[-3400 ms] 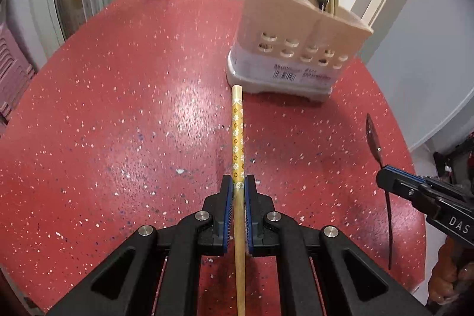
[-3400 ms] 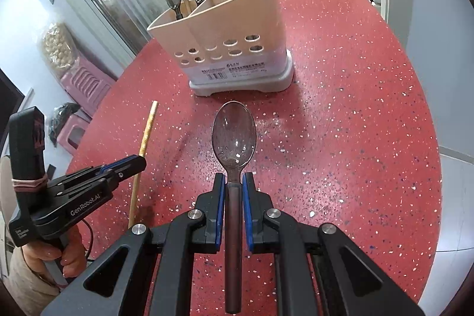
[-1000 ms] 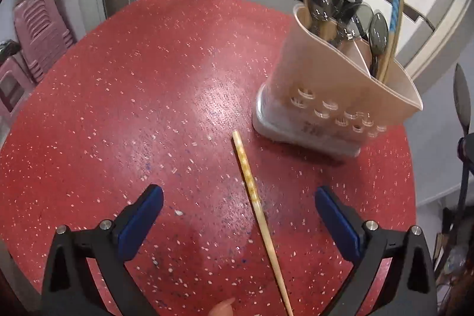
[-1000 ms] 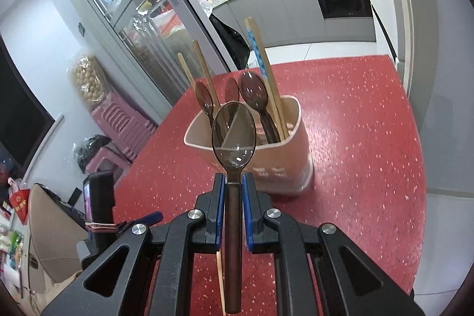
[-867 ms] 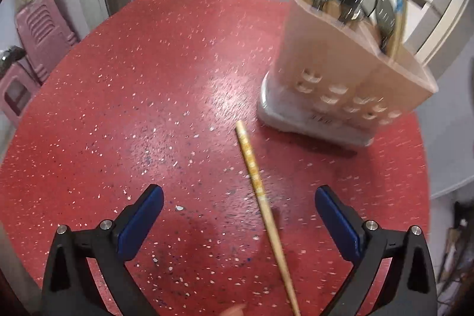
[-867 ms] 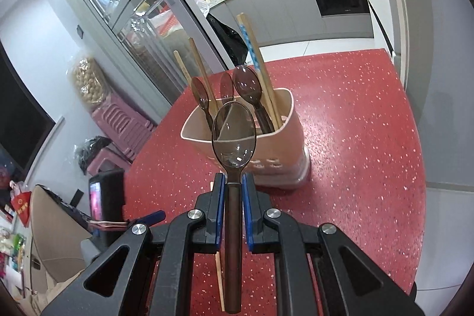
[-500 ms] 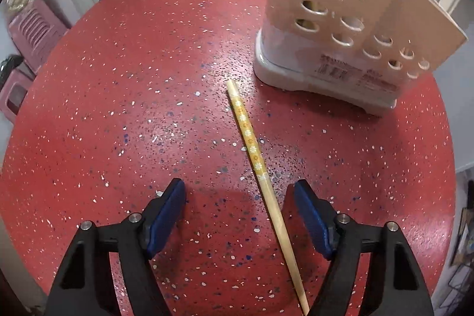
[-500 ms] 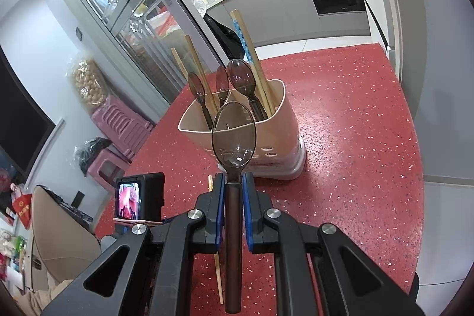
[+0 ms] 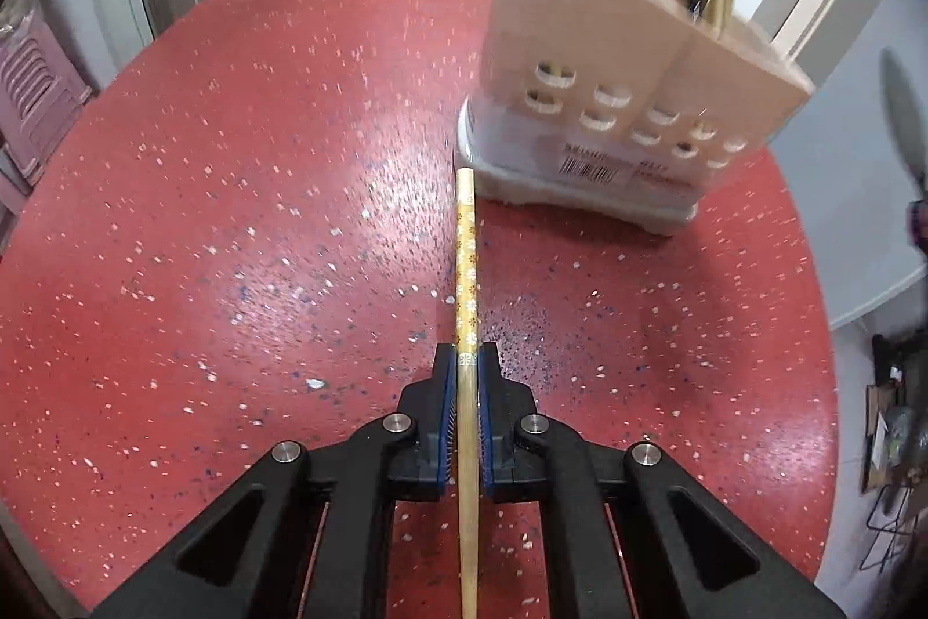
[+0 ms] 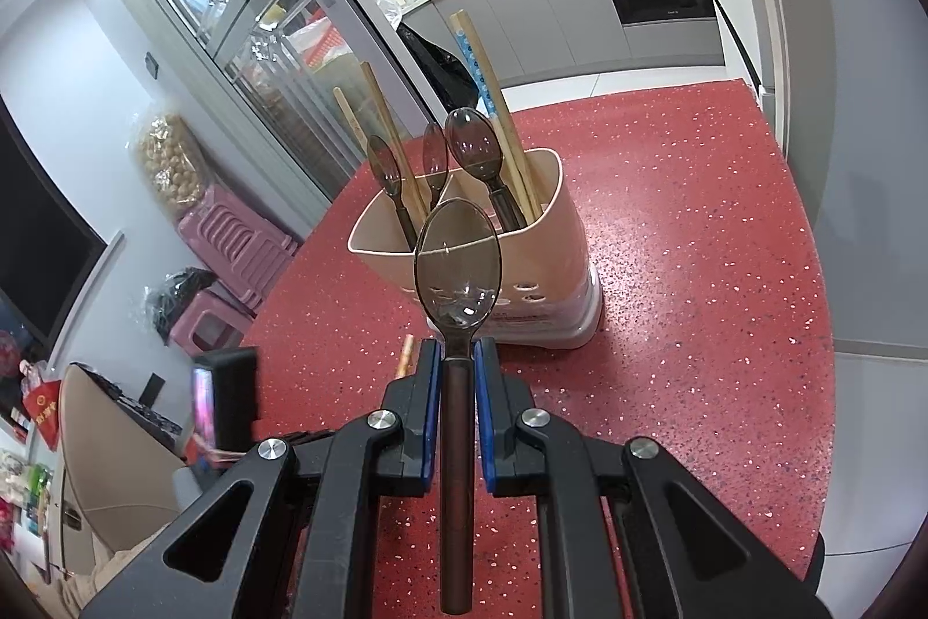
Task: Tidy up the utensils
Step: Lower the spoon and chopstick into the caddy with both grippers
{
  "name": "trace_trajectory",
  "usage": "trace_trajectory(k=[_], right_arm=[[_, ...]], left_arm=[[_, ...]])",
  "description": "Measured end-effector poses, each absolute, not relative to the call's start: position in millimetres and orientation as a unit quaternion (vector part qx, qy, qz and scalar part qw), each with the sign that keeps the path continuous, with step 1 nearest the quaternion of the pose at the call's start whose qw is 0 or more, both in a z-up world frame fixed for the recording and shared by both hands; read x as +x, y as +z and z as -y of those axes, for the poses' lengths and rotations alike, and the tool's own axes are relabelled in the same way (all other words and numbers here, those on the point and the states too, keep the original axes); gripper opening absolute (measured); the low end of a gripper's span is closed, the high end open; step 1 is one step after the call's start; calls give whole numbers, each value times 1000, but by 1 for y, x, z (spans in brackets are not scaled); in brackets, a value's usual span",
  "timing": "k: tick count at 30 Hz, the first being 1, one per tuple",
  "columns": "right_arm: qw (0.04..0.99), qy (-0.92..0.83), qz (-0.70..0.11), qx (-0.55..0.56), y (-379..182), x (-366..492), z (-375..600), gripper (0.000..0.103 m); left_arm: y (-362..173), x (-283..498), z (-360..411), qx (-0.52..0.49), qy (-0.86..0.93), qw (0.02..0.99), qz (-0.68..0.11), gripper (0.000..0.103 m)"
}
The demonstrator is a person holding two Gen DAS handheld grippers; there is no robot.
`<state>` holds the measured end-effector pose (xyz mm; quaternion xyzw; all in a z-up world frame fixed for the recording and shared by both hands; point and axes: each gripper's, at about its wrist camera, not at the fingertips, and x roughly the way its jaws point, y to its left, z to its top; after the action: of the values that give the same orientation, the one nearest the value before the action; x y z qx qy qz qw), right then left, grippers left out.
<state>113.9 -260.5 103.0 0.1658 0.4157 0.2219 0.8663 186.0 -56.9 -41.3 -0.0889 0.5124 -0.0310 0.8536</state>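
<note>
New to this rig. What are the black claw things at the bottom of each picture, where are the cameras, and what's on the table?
No robot here: a person holds a two-finger gripper in each hand, and each carries a fisheye camera looking forward along its fingers. The black claws are those grippers.

In the left wrist view, the left gripper is shut on a patterned chopstick that points toward the utensil holder.

In the right wrist view, the right gripper is shut on a smoky translucent spoon, raised in front of the same holder.

The holder stands on a red speckled table and already contains several spoons and chopsticks.
</note>
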Motion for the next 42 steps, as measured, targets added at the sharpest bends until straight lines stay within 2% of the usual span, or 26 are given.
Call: trace_trajectory(k=[9, 23, 28, 42], right_arm=[[876, 221, -400, 153, 118, 116, 254, 13], [903, 211, -343, 151, 161, 155, 255, 13], [921, 208, -301, 135, 171, 176, 245, 13], [957, 162, -212, 117, 152, 223, 229, 13]], left_arm=[[25, 164, 33, -105, -49, 891, -439, 33], [137, 225, 9, -127, -90, 947, -280, 33], [145, 256, 17, -128, -102, 961, -222, 33], [131, 300, 20, -136, -89, 976, -146, 33]])
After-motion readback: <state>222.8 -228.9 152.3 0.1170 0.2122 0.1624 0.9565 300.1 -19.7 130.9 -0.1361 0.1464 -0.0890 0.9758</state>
